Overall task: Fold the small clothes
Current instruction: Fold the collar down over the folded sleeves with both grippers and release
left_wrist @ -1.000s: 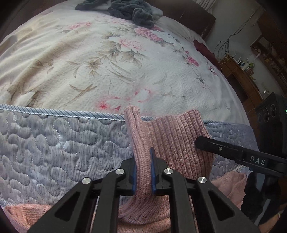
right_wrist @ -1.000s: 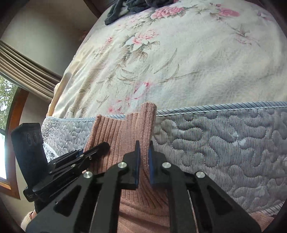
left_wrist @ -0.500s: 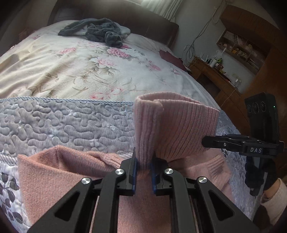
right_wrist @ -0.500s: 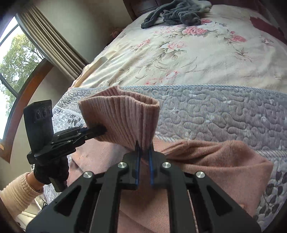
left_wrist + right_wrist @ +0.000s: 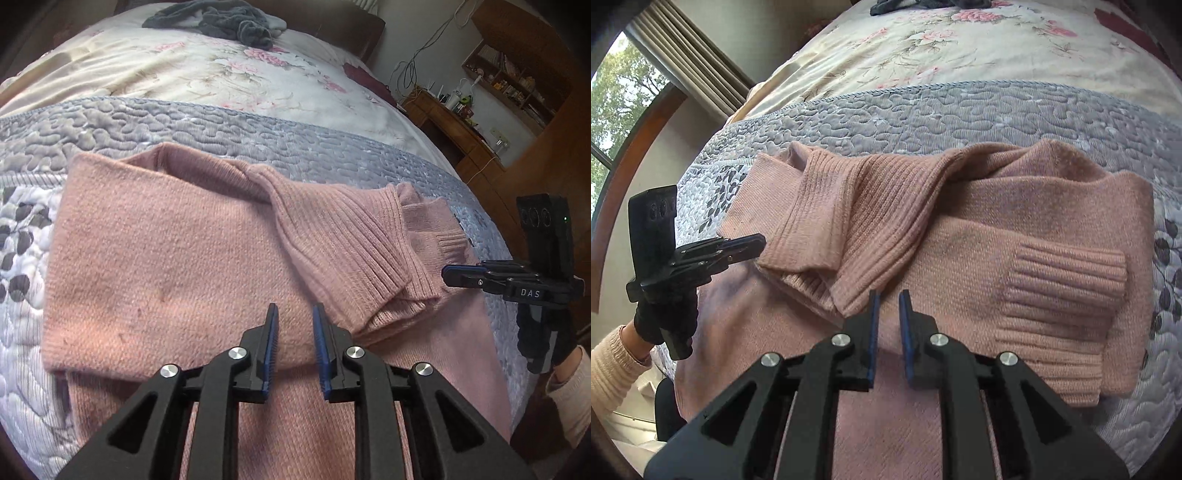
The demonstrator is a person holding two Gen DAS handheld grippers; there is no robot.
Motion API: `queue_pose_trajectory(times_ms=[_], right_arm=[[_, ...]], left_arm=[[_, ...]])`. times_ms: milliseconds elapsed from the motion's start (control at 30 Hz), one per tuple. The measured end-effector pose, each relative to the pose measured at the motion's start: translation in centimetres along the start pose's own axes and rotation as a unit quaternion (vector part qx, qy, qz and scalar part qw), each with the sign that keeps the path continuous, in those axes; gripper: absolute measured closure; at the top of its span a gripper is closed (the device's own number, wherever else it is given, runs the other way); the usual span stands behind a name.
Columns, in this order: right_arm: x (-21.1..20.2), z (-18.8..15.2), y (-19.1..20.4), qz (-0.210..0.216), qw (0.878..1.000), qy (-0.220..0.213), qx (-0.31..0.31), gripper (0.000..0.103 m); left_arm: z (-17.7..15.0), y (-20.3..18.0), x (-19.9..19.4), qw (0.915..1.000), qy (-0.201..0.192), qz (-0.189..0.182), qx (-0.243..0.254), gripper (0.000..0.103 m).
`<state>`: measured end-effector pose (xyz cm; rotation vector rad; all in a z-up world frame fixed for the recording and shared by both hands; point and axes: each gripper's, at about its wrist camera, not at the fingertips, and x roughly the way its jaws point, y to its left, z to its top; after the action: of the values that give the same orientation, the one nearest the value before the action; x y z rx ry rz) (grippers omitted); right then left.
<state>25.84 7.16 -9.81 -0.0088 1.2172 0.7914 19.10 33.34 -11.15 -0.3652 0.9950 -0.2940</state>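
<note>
Two claws spread, empty | left claw [image 5: 294, 314], right claw [image 5: 887, 301] | pink sweater [image 5: 166, 251] just ahead, on bed [image 5: 258, 122]

the pink sweater [image 5: 177, 254] is soft matt knit with ribbed cuffs, the grey bedspread [image 5: 229, 129] puckered quilted cloth, the left gripper [image 5: 294, 319] matt black plastic with shiny metal rivets.

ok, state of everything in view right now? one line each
left gripper: open, empty, above the sweater
right gripper: open, empty, above the sweater
pink sweater: lying on the bed, partly folded
ribbed collar: released, flopped over the body
ribbed cuff: sleeve folded across the front
grey clothes: unfolded heap at the bed's far end
</note>
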Motion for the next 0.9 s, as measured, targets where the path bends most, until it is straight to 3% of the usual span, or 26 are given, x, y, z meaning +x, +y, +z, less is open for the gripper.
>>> queue_pose_trajectory(times_ms=[67,167,367,433,467,500,600,667,767,900], right_arm=[[-0.8,-0.5,-0.4,0.013,1.000,-0.001,0.022,0.089],[-1.4,-0.5,-0.9,0.056,0.995,-0.007,0.078,0.069],[1.6,0.8,-1.1,0.087,0.985,0.015,0.145,0.068],[3.0,0.8,-1.5,0.095,0.981,0.025,0.166,0.069],[3.4,0.9,-1.6,0.103,0.979,0.025,0.173,0.077],[3.6,1.0,-1.8,0.113,0.977,0.026,0.181,0.095],[2.7,1.5,-2.1,0.117,0.976,0.016,0.185,0.096],[0.9,1.9,-2.4,0.090,0.981,0.003,0.172,0.097],[-1.0,1.7,-3.5,0.091,0.981,-0.012,0.172,0.097],[0.7,0.5,-4.0,0.056,0.984,0.024,0.165,0.097]], left_arm=[[-0.4,0.6,-0.9,0.9993,-0.003,-0.018,-0.033,0.071],[-0.1,0.7,-0.9,0.9967,-0.004,-0.037,-0.072,0.063],[1.1,0.0,2.1,0.9922,0.026,-0.044,-0.113,0.058],[1.3,0.2,2.9,0.9901,0.029,-0.043,-0.130,0.061],[1.6,0.2,3.2,0.9894,0.029,-0.042,-0.136,0.072],[1.8,0.3,3.5,0.9886,0.033,-0.045,-0.140,0.091],[2.3,0.7,3.4,0.9865,0.032,-0.054,-0.151,0.093],[2.6,0.6,2.2,0.9892,0.013,-0.061,-0.133,0.093],[2.2,0.8,1.4,0.9924,0.013,-0.061,-0.106,0.093],[1.0,1.4,2.8,0.9958,0.044,-0.031,-0.074,0.093]])
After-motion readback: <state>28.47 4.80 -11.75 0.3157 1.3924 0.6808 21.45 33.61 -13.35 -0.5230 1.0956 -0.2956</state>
